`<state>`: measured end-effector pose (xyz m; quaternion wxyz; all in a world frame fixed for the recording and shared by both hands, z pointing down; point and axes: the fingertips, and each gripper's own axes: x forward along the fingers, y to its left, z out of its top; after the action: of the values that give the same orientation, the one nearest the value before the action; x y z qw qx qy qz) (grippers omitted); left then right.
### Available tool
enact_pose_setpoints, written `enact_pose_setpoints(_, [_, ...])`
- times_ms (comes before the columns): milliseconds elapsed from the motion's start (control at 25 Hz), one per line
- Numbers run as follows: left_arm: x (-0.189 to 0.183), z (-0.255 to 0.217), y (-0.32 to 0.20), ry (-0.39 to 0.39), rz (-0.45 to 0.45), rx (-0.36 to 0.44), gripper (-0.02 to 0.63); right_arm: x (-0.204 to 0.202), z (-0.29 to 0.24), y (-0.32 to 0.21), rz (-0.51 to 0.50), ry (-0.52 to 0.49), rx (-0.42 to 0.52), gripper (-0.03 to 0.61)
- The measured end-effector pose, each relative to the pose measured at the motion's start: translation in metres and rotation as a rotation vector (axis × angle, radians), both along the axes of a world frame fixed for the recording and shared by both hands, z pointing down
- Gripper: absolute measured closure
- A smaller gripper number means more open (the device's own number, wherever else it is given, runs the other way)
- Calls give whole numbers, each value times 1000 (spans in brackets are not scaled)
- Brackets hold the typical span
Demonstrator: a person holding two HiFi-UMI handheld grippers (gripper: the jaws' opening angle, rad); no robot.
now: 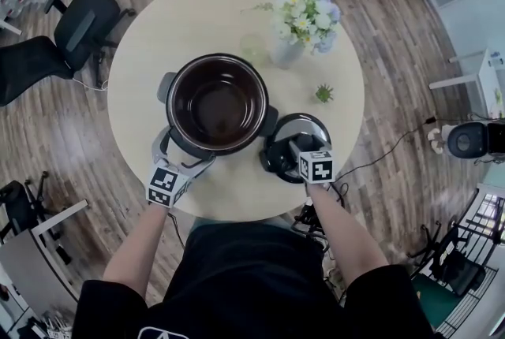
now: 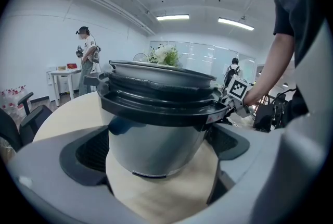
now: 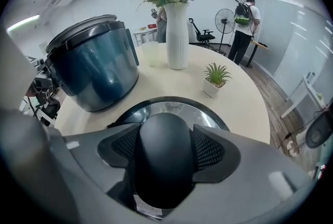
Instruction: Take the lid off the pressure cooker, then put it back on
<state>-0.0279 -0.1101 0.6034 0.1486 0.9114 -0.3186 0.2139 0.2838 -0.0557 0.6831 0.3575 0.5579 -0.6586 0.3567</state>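
The pressure cooker [image 1: 217, 102] stands open in the middle of the round table [image 1: 150, 38], its dark pot showing inside. Its lid [image 1: 306, 127] lies flat on the table just right of it. My right gripper [image 1: 298, 150] comes down on the lid from the near side, and its pads press on both sides of the black lid handle [image 3: 164, 155]. My left gripper [image 1: 180, 159] sits at the cooker's near left side. Its jaws are spread wide and open, with the cooker's steel wall [image 2: 156, 134] just beyond them.
A white vase of flowers [image 1: 304, 22] stands behind the lid, with a small potted plant [image 1: 323, 93] and a clear glass [image 1: 252, 47] nearby. Black office chairs [image 1: 71, 34] stand left of the table. People stand in the room beyond.
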Motion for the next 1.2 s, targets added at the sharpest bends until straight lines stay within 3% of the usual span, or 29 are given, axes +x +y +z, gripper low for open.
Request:
enact_pose_setpoints(200, [1, 0, 0, -2, 1, -6, 21, 0, 2, 1, 6, 2, 33, 277])
enact_pose_setpoints(720, [1, 0, 0, -9, 2, -11, 23, 4, -6, -4, -45, 22, 8, 290])
enact_pose_setpoints(960, [0, 0, 0, -9, -1, -9, 23, 22, -41, -14, -18, 5, 11, 291])
enact_pose_setpoints(1200, [0, 1, -1, -5, 0, -5, 23, 39, -107, -20, -72, -8, 29, 291])
